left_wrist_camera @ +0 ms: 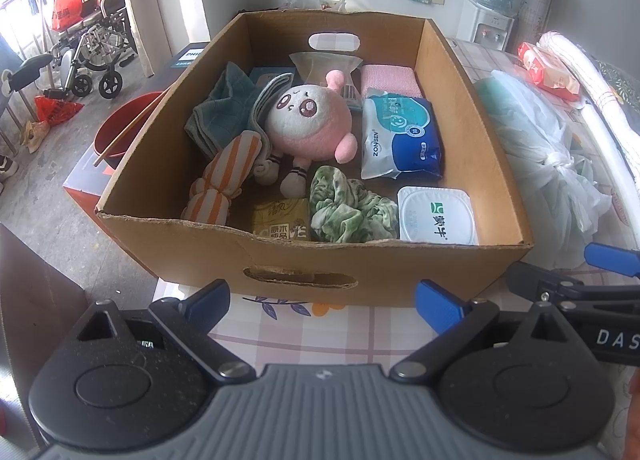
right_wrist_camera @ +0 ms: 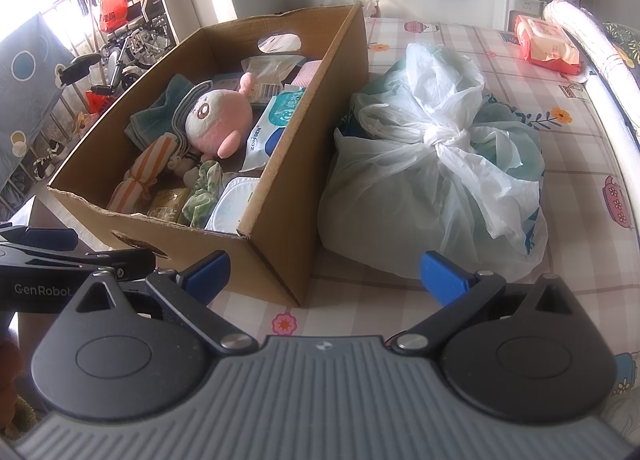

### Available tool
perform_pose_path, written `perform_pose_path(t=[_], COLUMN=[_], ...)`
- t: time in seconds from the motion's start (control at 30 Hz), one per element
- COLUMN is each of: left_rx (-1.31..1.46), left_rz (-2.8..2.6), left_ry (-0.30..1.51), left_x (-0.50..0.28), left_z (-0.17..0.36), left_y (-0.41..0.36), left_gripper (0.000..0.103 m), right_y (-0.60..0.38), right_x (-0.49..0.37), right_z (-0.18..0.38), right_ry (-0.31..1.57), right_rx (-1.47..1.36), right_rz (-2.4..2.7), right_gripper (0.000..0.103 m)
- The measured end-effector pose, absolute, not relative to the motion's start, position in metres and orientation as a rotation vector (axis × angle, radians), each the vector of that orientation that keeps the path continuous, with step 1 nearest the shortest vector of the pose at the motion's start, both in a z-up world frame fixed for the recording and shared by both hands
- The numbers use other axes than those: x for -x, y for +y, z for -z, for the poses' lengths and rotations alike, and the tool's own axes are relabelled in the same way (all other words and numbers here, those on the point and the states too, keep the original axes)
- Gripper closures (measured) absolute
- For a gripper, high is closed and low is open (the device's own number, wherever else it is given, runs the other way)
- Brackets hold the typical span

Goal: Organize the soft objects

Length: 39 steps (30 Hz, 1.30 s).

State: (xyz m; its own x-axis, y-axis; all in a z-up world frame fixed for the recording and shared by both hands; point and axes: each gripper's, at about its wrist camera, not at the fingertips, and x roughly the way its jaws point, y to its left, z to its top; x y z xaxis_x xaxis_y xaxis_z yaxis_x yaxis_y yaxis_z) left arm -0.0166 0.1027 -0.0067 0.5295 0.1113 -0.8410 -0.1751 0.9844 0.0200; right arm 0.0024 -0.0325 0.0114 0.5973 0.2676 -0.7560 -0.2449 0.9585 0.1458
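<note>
Left gripper (left_wrist_camera: 322,300) wide apart, holding nothing, low over the table (left_wrist_camera: 332,332) just in front of the box (left_wrist_camera: 180,260) and its near wall. Right gripper (right_wrist_camera: 324,274) wide apart too, empty, by the box's near right corner, with bare checked cloth under it. Inside the box: pink plush toy (left_wrist_camera: 308,123) in the middle, green cloth (left_wrist_camera: 352,211) against the near wall, striped roll (left_wrist_camera: 226,179) toward the near left corner, teal towel (left_wrist_camera: 222,107) by the left wall, wipes pack (left_wrist_camera: 402,135) along the right wall, white tub (left_wrist_camera: 438,215) in the near right corner, pink cloth (left_wrist_camera: 390,77) at the far right corner. Little open floor left in the box, only small gaps between things. Tied plastic bag (right_wrist_camera: 436,163) on the table, touching the box's right wall. Open table beyond the bag, up to a red pack (right_wrist_camera: 546,41) near the far right edge.
</note>
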Motion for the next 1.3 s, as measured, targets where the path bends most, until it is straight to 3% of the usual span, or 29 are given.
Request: perform_pose_path(t=[1.3], left_rx=[0.066], left_rz=[-0.174], left_ry=[1.001], left_x=[0.0163], left_z=[0.0062], left_y=[0.1027], left_gripper=[0.003], right_y=[-0.032], right_x=[-0.0015], right_z=[-0.0099], right_ry=[0.885], right_rx=[-0.028], right_rz=[-0.299], right_gripper=[0.001])
